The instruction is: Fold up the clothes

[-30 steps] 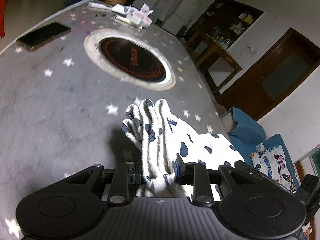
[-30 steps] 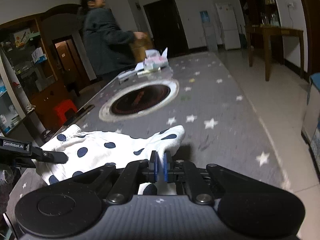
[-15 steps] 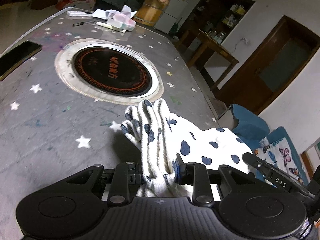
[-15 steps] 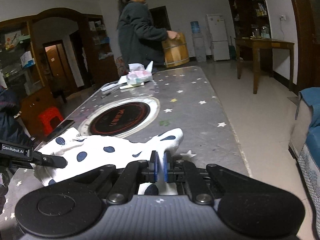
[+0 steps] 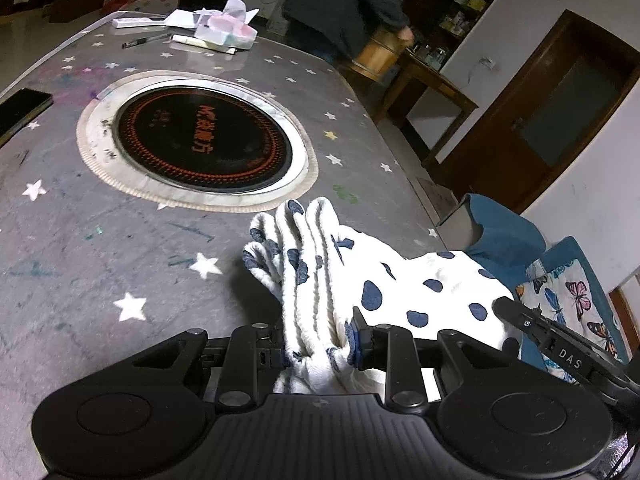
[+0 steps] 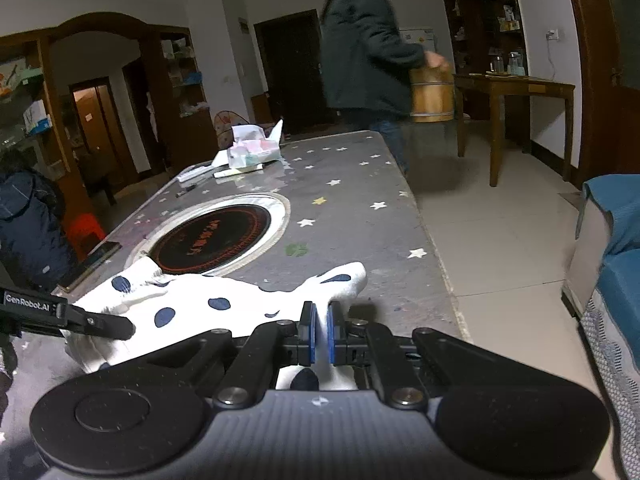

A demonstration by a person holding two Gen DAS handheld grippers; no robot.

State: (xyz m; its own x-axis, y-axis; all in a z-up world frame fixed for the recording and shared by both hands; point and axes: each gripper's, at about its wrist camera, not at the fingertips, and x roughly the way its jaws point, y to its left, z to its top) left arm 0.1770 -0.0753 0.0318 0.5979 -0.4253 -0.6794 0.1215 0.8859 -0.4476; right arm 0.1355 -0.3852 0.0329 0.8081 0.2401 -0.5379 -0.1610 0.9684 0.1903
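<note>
black grippers (image 5: 320, 344) — blue pads (image 6: 308, 338) (silver screws)

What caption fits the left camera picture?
Left gripper clamps a bunched polka-dot garment over a starry table.

One spotted garment (image 5: 420, 280), two tongs (image 5: 320, 344) (image 6: 319, 338), one round cooktop (image 5: 200, 144), one phone (image 5: 20, 108), one tissue pack (image 5: 228, 34), one pen (image 5: 146, 40).

"DAS" on right gripper (image 5: 568, 354); "GenRobot.AI" on left gripper (image 6: 28, 309).
</note>
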